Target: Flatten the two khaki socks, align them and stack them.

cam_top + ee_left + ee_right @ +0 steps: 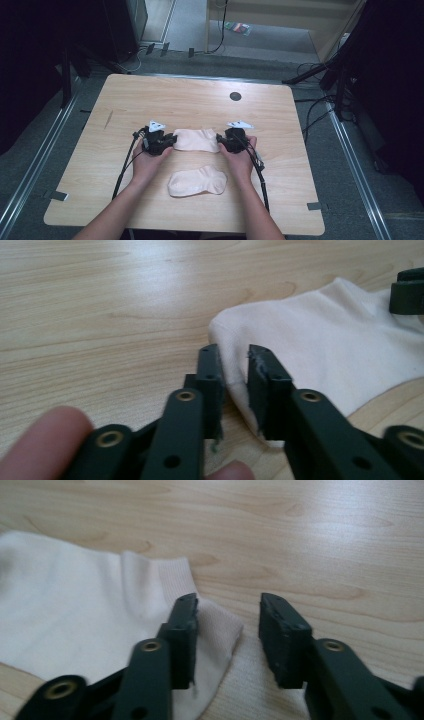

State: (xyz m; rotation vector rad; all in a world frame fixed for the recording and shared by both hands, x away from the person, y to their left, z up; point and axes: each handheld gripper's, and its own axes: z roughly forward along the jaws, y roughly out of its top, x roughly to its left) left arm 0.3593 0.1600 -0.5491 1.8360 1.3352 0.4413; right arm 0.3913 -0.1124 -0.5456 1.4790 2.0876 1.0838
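socks lie on the wooden table (150,95), two of them, both pale pink. the far sock (196,140) is stretched flat between the two grippers near the middle of the table, and the near sock (197,182) lies loose just in front of it, between the person's wrists. the left gripper (171,141) sits at the left end of the far sock; in the left gripper view its jaws stand only a narrow gap apart with the rounded edge of the far sock (320,350) running between them, though whether the pads press the cloth i cannot tell. the right gripper (220,140) is at the sock's right end; in the right gripper view its jaws are clearly parted, the ribbed cuff of the far sock (75,610) lying under and beside one jaw, the other over bare wood, nothing pinched
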